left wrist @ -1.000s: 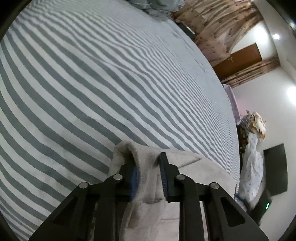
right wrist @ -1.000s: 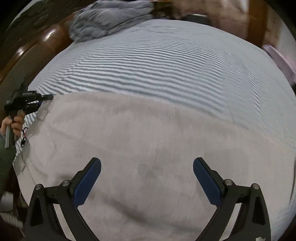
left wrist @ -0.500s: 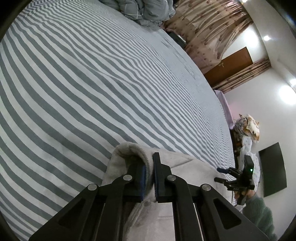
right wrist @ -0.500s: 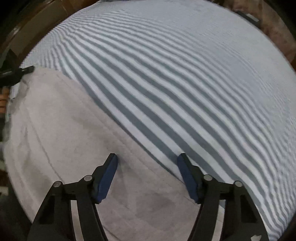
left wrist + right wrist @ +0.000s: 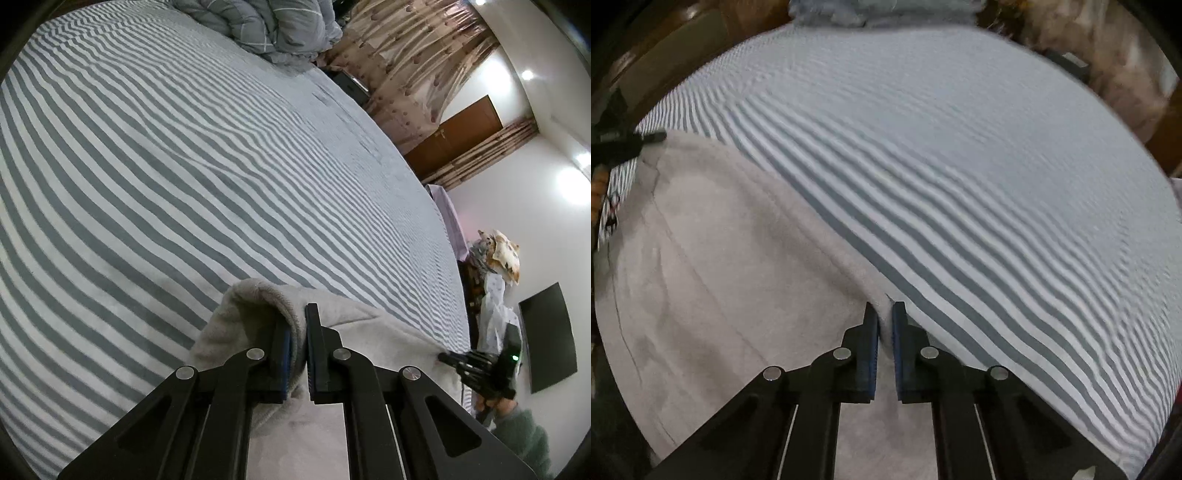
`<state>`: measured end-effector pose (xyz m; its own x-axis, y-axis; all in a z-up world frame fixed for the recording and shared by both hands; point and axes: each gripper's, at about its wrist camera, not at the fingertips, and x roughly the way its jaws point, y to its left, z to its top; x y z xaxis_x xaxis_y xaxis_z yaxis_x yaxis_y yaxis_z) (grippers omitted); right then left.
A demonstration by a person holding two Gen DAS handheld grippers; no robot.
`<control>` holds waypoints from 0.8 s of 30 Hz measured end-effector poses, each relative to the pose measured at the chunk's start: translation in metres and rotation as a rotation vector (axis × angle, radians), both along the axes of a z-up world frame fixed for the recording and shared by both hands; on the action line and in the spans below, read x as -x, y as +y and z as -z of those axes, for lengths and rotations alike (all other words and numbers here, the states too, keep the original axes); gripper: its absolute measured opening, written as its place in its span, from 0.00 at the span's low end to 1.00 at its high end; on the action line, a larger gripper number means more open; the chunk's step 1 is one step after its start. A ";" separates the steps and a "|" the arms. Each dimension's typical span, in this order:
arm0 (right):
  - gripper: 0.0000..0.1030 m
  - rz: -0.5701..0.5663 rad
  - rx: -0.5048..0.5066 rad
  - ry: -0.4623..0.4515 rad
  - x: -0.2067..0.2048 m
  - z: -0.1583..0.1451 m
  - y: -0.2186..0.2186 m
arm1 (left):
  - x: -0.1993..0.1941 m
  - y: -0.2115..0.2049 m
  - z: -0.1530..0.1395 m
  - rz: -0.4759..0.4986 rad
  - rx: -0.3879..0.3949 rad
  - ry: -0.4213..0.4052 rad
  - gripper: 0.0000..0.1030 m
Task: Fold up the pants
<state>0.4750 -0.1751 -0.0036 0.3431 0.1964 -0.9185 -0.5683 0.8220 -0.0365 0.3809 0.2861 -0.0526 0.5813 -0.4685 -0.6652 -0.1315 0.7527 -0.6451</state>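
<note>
both hand-held grippers, left (image 5: 298,347) and right (image 5: 884,345), clenched on beige pants (image 5: 713,266) edge; striped bed (image 5: 184,166).

You have a wide bed with a grey-and-white striped sheet (image 5: 184,155) spreading ahead of both grippers. Directly on it lie the pale beige fleece pants (image 5: 713,277), spread flat just under and to the left of your right gripper, their long edge running diagonally across the stripes. Far ahead of your left gripper, a rumpled grey checked quilt (image 5: 266,22) sits heaped on the sheet.
</note>
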 end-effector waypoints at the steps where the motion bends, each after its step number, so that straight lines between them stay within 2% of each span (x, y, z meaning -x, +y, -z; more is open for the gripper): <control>1: 0.06 0.023 -0.013 -0.025 0.010 -0.013 -0.002 | 0.004 0.001 -0.004 -0.003 0.007 -0.004 0.07; 8: 0.05 0.091 -0.016 -0.146 0.102 -0.071 -0.006 | 0.045 0.003 -0.039 0.012 0.041 -0.056 0.07; 10: 0.05 0.105 -0.023 -0.156 0.115 -0.078 -0.006 | 0.062 0.002 -0.049 0.030 0.034 -0.066 0.07; 12: 0.05 0.119 -0.032 -0.181 0.148 -0.084 -0.005 | 0.081 -0.002 -0.059 0.044 0.025 -0.076 0.07; 17: 0.05 0.167 -0.091 -0.166 0.208 -0.071 -0.012 | 0.132 -0.002 -0.067 0.075 0.013 -0.065 0.07; 24: 0.05 0.243 -0.145 -0.071 0.275 -0.027 -0.033 | 0.208 -0.010 -0.051 0.108 -0.026 -0.018 0.08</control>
<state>0.2005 -0.2080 0.0237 0.4581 0.2281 -0.8591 -0.3545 0.9332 0.0587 0.1726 0.2766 -0.0016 0.5404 -0.5119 -0.6678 -0.0367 0.7785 -0.6266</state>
